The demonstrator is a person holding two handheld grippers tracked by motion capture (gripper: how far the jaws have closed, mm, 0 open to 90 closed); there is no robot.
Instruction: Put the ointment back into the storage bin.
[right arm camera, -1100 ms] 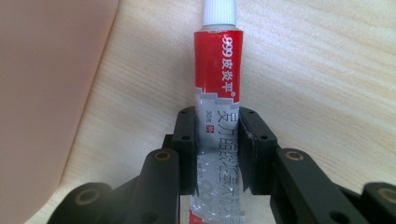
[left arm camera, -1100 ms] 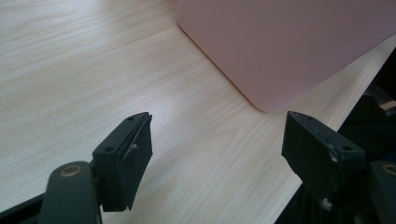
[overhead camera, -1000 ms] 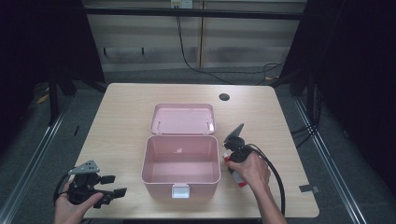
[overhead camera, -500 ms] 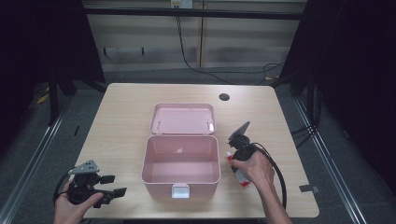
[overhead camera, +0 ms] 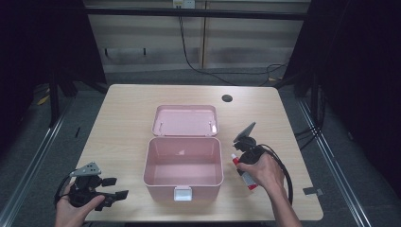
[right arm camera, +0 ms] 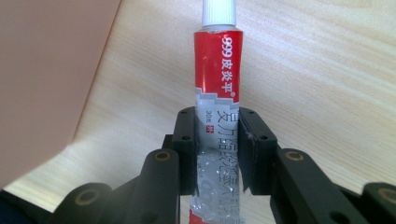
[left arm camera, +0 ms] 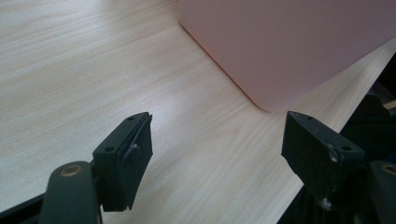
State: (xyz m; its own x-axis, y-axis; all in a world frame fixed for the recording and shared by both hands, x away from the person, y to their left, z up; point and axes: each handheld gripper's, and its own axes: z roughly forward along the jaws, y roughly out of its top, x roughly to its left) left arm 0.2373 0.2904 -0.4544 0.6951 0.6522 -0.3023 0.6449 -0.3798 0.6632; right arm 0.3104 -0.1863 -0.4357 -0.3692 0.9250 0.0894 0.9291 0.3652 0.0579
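One soft, light red-and-silver ointment tube with a white cap [right arm camera: 218,93] is clamped mid-body by the right hand-held gripper [right arm camera: 217,149], right of the open pink plastic box [overhead camera: 183,161]; a firmer hold is judged nearer the cap. The left hand-held gripper [left arm camera: 219,154] is held open, empty.

Pink box [overhead camera: 183,163] open at table [overhead camera: 123,118] centre, lid [overhead camera: 185,120] tilted back on far side, white latch [overhead camera: 182,193] at near wall. Right gripper [overhead camera: 242,153] just right of box, clamping red-and-white tube [overhead camera: 243,175]. Left gripper [overhead camera: 116,188] near-left, jaws apart. Dark round hole [overhead camera: 227,98] at far right.
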